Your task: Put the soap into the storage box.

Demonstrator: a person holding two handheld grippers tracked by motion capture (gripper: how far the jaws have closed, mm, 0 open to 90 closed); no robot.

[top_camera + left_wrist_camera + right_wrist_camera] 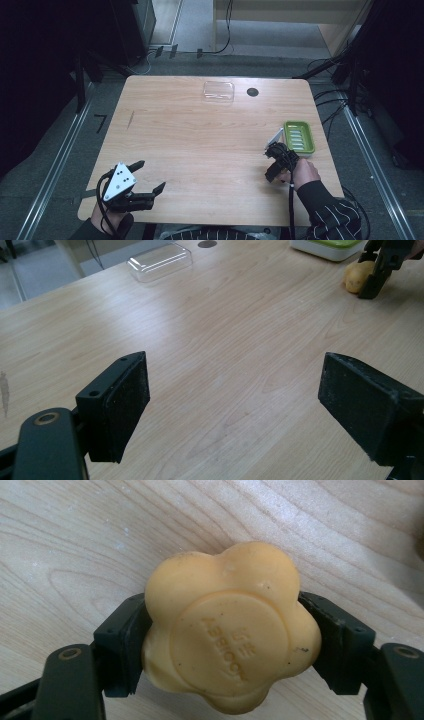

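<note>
Soap (230, 630), a yellow flower-shaped bar with stamped lettering on its face, sits pinched between the two jaws of the right claw (227, 640), one pad pressing each flank, with the wood of the worktop (90, 540) close behind it. From the left gripper view the same bar (356, 277) shows as a yellow lump at the tip of that claw, low over the wood, though whether it rests on the surface or has left it cannot be told. Just beyond the right claw (276, 159) in the high view stands a green soap dish (299, 137) with a ribbed insert, near the worktop's edge. Well ahead of both claws, toward the far edge, lies a clear plastic lid (218, 92) beside a small dark round spot (252, 92). The left claw (149, 176) hovers at the near corner with its jaws spread wide, nothing between them. The step in hand looks like the grasp and carry of the bar; the next move would likely call for a short lift forward over the dish rim, with the bar kept level, then a gentle release onto the ribs.
</note>
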